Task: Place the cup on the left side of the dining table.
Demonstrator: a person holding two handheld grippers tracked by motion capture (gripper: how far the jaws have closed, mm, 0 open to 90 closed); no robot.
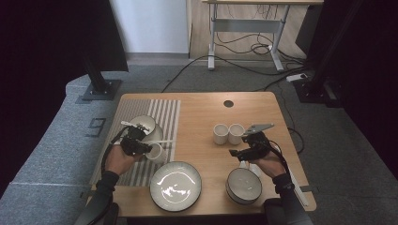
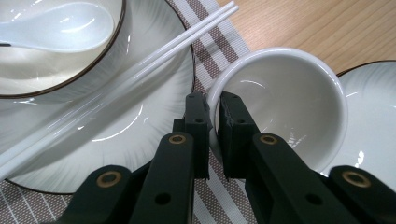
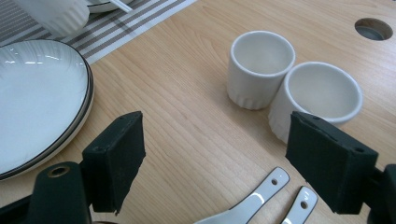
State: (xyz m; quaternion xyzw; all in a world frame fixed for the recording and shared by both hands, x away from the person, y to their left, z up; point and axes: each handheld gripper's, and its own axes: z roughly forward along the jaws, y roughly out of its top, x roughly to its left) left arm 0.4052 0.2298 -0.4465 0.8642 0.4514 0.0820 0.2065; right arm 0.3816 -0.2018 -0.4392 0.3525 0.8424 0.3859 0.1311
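My left gripper [image 2: 212, 119] clamps the near rim of a white cup [image 2: 285, 102], one jaw inside and one outside, tilting it over the striped placemat [image 2: 219, 42] between the plate at left [image 2: 116, 135] and the large plate [image 1: 176, 185] near the table's front edge. White chopsticks [image 2: 154, 58] lie across the left plate beside a bowl holding a spoon [image 2: 60, 25]. My right gripper [image 3: 215, 154] hangs with its jaws wide apart over bare wood, two spoon handles [image 3: 261, 193] just below it. Beyond stand two small white cups [image 3: 261, 65], touching each other.
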